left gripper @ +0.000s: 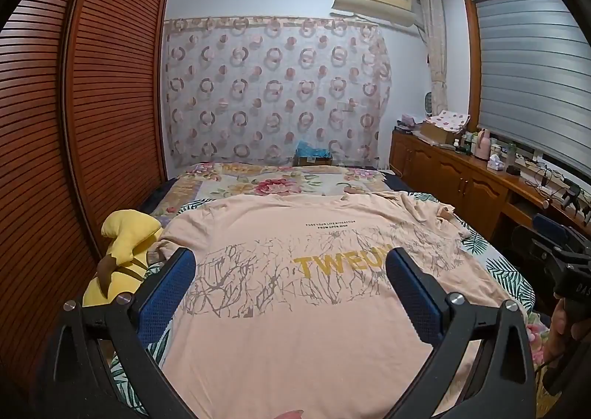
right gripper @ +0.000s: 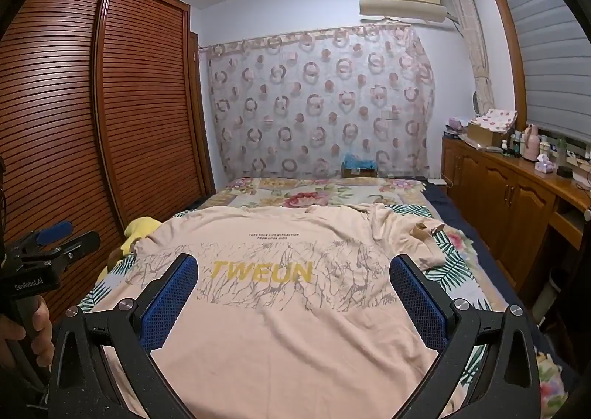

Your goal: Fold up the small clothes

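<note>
A pale pink T-shirt (left gripper: 295,293) lies spread flat on a bed (right gripper: 461,271). The left gripper (left gripper: 290,264) and right gripper (right gripper: 293,271) hover above its near end, jaws wide apart, holding nothing

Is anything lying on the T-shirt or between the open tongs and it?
Nothing visible. The T-shirt lies bare on the bed; the yellow plush toy sits beside its left sleeve. Both left tongs and right tongs hang open above it.

Slatted wood wardrobe (left gripper: 74,123) left, patterned curtain (left gripper: 273,90) far wall, AC unit (left gripper: 373,0) above, wood cabinets (left gripper: 450,175) w/ blinds (left gripper: 532,72) right.
</note>
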